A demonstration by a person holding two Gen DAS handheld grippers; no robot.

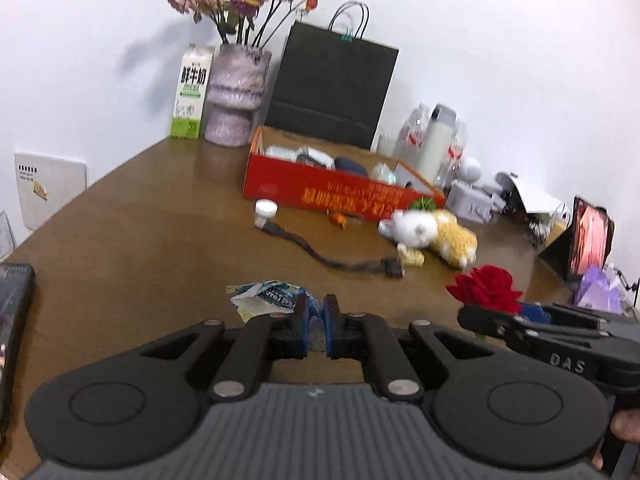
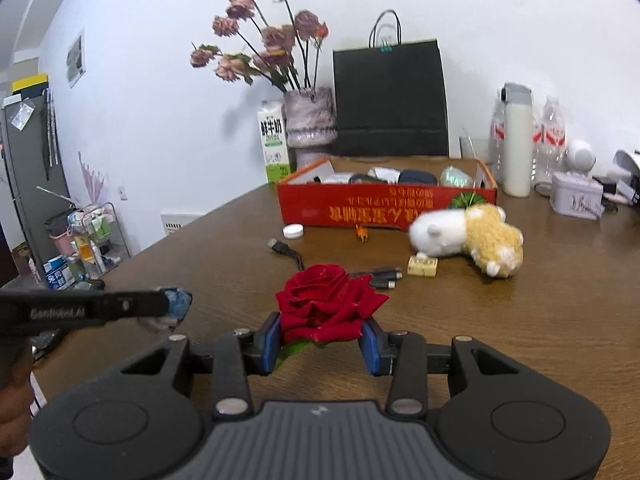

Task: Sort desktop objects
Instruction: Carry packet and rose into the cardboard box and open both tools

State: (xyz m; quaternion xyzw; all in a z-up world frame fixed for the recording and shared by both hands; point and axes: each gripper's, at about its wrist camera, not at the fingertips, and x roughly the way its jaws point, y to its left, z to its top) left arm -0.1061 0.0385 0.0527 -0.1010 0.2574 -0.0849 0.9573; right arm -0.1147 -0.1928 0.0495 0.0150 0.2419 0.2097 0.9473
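Observation:
My left gripper (image 1: 316, 308) is shut on a crumpled blue-and-white wrapper (image 1: 264, 298), which sticks out to the left of the blue pads just above the brown table (image 1: 140, 240). My right gripper (image 2: 322, 322) is shut on a red rose (image 2: 324, 304), its pads pressing the base of the bloom. In the left wrist view the rose (image 1: 486, 290) and right gripper (image 1: 480, 316) sit close on the right. A red cardboard box (image 2: 360, 208) holding several items stands further back. In front of it lie a white-and-yellow plush toy (image 2: 468, 236), a black cable (image 1: 320, 256), a white cap (image 1: 266, 208) and a small orange piece (image 1: 339, 219).
Against the wall stand a vase of dried roses (image 1: 236, 96), a milk carton (image 1: 190, 92), a black paper bag (image 1: 336, 84) and bottles (image 2: 518, 140). A small yellow block (image 2: 423, 266) lies by the plush toy. A dark box (image 1: 12, 320) is at the left edge.

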